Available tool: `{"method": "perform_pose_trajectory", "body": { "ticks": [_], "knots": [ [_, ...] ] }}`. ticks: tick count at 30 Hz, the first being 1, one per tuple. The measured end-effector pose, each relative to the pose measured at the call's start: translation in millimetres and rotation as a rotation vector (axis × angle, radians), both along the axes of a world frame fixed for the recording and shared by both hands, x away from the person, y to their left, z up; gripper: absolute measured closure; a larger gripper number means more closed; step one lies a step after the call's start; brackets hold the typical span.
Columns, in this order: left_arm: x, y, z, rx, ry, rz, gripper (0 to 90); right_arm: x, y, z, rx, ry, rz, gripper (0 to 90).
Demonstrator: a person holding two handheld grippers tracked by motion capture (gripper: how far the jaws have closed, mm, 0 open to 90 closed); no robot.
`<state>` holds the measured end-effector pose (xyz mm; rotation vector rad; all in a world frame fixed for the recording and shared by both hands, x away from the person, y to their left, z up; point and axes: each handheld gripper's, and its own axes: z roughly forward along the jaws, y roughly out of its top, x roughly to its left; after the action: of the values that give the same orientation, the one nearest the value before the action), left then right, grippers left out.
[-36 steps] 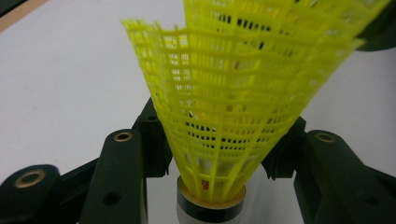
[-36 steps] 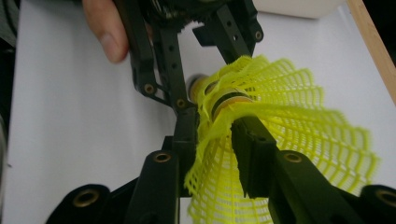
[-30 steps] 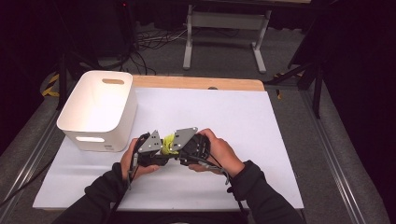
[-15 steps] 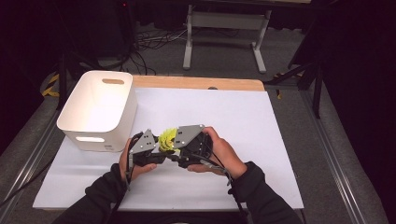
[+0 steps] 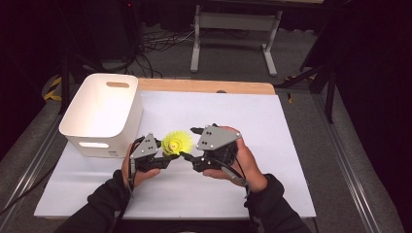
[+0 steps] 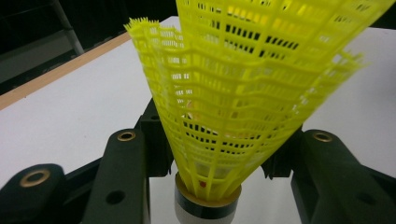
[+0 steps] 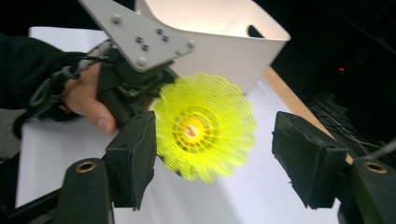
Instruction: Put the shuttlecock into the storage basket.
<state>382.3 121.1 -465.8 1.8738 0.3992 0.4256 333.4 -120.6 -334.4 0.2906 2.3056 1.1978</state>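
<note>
A yellow plastic shuttlecock [image 5: 175, 143] is held above the white table sheet, just in front of the white bin. My left gripper [image 5: 167, 156] is shut on its white cork base. In the left gripper view the mesh skirt [image 6: 233, 93] rises between the two jaws. My right gripper [image 5: 192, 144] stands open to the right of the shuttlecock and points at it. In the right gripper view the skirt's open end [image 7: 203, 126] faces the camera, beyond and between the spread jaws of my right gripper [image 7: 219, 156]. The left gripper [image 7: 135, 79] and its hand are behind the shuttlecock.
A white plastic bin [image 5: 109, 138] with handle slots stands on the left of the table, close to the left hand. The white sheet [image 5: 272, 126] covers the table, and a wooden edge [image 5: 204, 86] runs along its far side. Dark floor with cables and a metal stand lies beyond.
The two grippers have drawn a little apart, with the right one shifting to the right. The shuttlecock has lifted slightly and its skirt now shows fully between them.
</note>
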Motion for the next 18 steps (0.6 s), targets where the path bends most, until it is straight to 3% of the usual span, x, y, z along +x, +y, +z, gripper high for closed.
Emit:
{"method": "perform_pose_trajectory", "body": {
  "ticks": [6, 8, 18],
  "knots": [
    [-0.1, 3.7, 0.5, -0.004, -0.005, 0.008, 54.1, 2.2, -26.4, -6.9, 0.104, -0.033, -0.089, 23.9],
    [0.2, 6.1, 0.7, -0.008, -0.005, 0.006, 54.1, 4.2, -36.2, -11.4, 0.130, -0.024, -0.110, 21.5],
    [-1.6, 17.0, 3.0, -0.012, -0.019, 0.021, 54.1, 3.3, -65.3, -38.7, 0.115, -0.064, -0.167, 18.6]
  ]
}}
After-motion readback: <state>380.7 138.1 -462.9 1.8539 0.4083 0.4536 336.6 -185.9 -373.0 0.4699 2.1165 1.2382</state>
